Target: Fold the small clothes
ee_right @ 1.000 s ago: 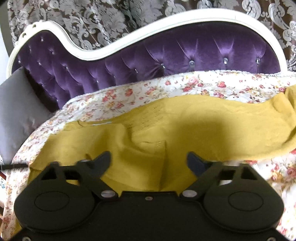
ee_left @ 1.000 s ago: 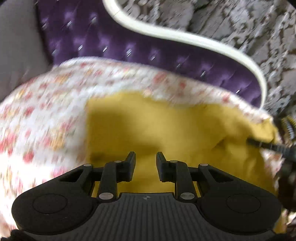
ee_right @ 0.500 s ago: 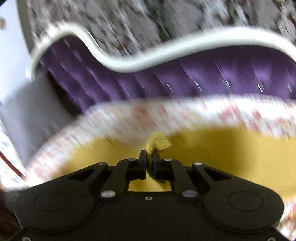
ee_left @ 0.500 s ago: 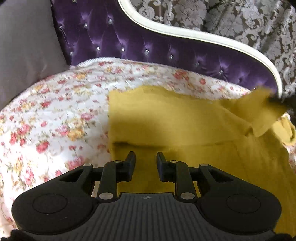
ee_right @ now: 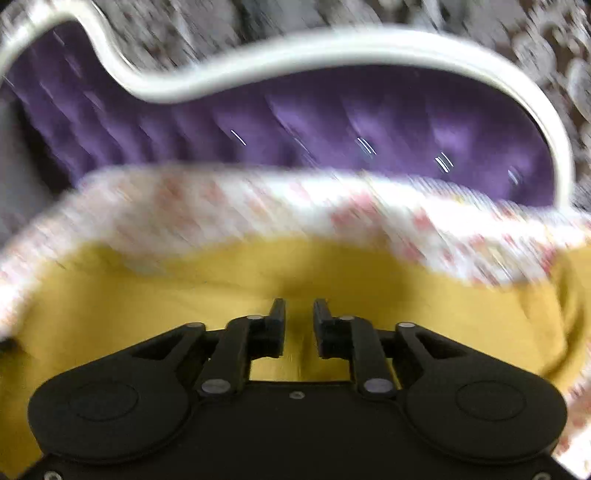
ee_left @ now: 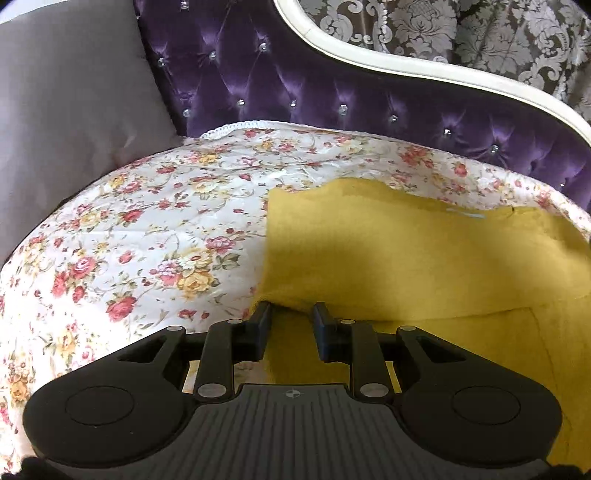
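Observation:
A mustard-yellow garment (ee_left: 406, 258) lies on a floral bedspread (ee_left: 147, 229), with one layer folded over another at the near right. My left gripper (ee_left: 291, 314) is open with a small gap, low over the garment's near left corner, and holds nothing. In the blurred right wrist view the same yellow garment (ee_right: 332, 280) fills the lower half. My right gripper (ee_right: 299, 310) is open with a narrow gap just above the cloth, and nothing sits between its fingers.
A purple tufted headboard (ee_left: 332, 96) with a cream frame (ee_left: 406, 62) runs behind the bed. A grey cushion (ee_left: 66, 96) leans at the far left. Patterned damask wall (ee_left: 480, 33) stands behind.
My right gripper was shut on a pinch of yellow cloth and has opened and let it go. The raised flap at the right has come down flat. My left gripper has dropped closer to the garment's edge.

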